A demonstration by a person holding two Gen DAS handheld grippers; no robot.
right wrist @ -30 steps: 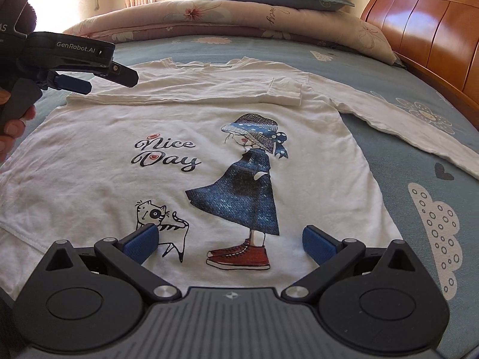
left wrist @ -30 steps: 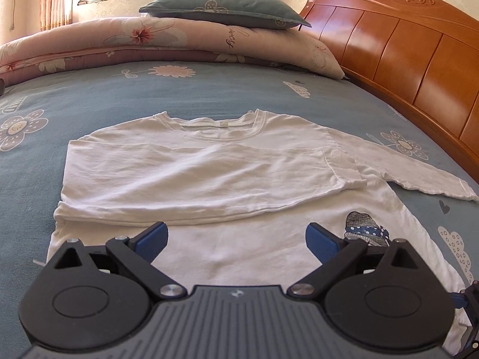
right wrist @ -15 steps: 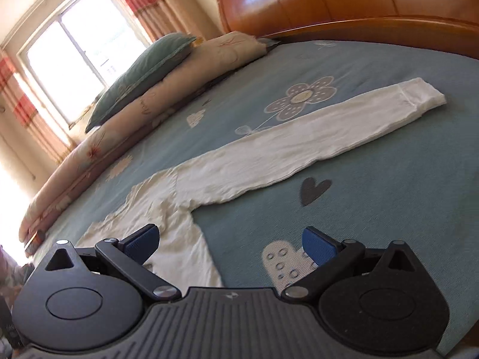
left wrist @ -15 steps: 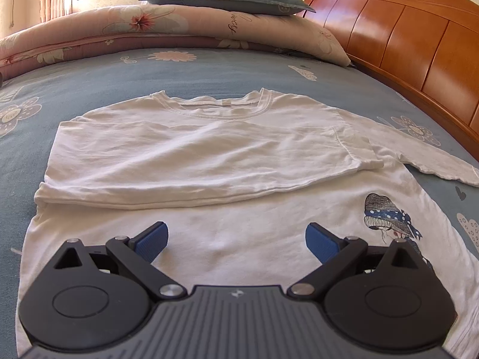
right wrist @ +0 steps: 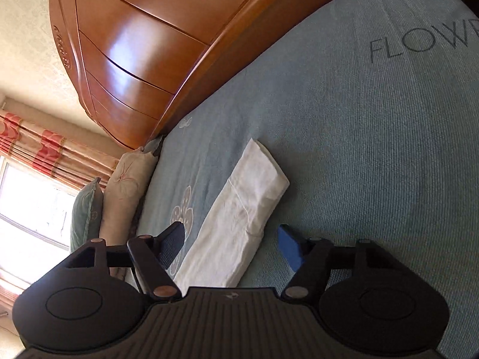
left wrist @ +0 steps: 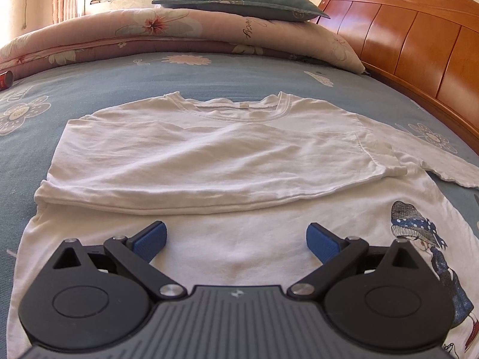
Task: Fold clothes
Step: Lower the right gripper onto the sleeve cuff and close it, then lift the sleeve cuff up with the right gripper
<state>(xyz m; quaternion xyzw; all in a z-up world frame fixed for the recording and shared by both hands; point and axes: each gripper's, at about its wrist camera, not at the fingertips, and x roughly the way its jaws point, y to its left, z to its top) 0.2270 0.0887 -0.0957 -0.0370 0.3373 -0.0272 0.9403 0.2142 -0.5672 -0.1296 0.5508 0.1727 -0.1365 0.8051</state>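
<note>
Right wrist now faces sleeve, jaws closing.

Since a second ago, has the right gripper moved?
Yes. The right gripper swung from over the shirt's print out to the stretched sleeve near the headboard, rolled sideways, jaws closing around it.

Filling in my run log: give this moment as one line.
shirt: one sleeve folded | right gripper: closing around other sleeve, not pinched | left gripper: open above shirt
</note>
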